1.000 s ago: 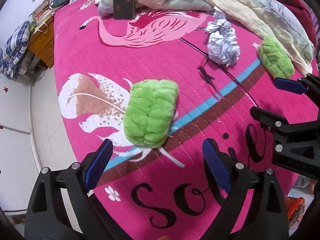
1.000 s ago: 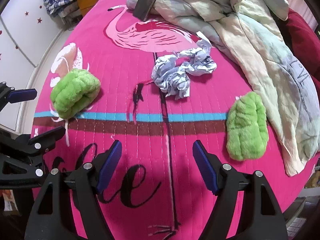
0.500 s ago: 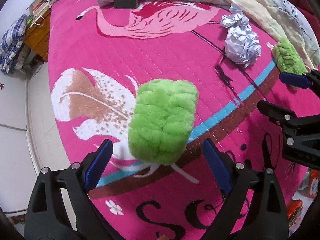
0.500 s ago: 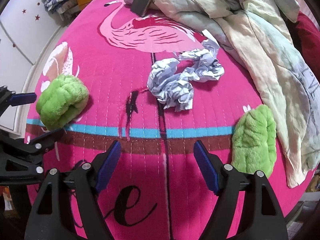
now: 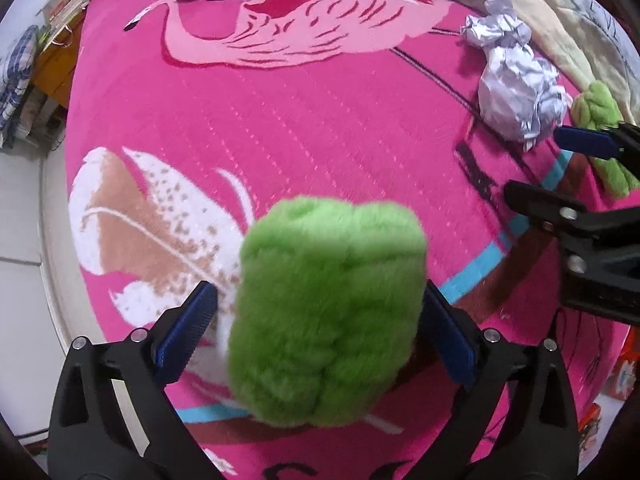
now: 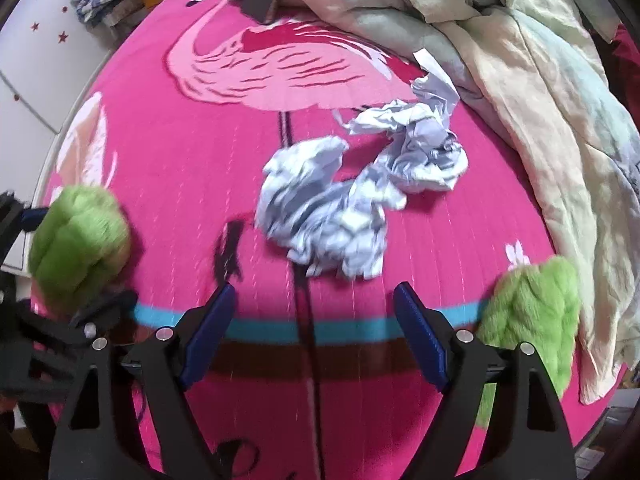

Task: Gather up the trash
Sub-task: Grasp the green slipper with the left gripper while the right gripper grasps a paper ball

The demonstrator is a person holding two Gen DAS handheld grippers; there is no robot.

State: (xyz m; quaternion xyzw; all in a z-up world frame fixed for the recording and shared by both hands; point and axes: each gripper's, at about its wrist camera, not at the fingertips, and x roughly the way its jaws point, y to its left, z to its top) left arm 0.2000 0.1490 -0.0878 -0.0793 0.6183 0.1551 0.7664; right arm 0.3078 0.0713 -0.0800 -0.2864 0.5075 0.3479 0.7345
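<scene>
A: What changed against a second ago?

B: Both grippers have dropped closer to the pink bedspread [image 5: 320,128]. In the left wrist view the green fluffy bundle [image 5: 328,300] was a small thing up ahead of the fingers; it now fills the gap between them. In the right wrist view the crumpled paper [image 6: 340,216] has grown and slid down toward the fingers.

A: Left gripper [image 5: 320,336] jaws?

B: Released, spread as wide as they go, and they've just been opening further. The bundle sits between the blue pads. The pad at 4 o'clock looks to be right against the fluff; the pad at 8 o'clock has a visible gap. No squeeze on it.

A: Right gripper [image 6: 316,336]?

B: Also released, wide, and just been opening. Only bedspread between the pads. The paper lies at 12 o'clock, just past the tips, not touched.

A: Anything else nearby?

B: A second green bundle [image 6: 536,312] at 3 o'clock in the right wrist view, beside a rumpled pale blanket [image 6: 540,92]. Frames are motion-blurred.
</scene>
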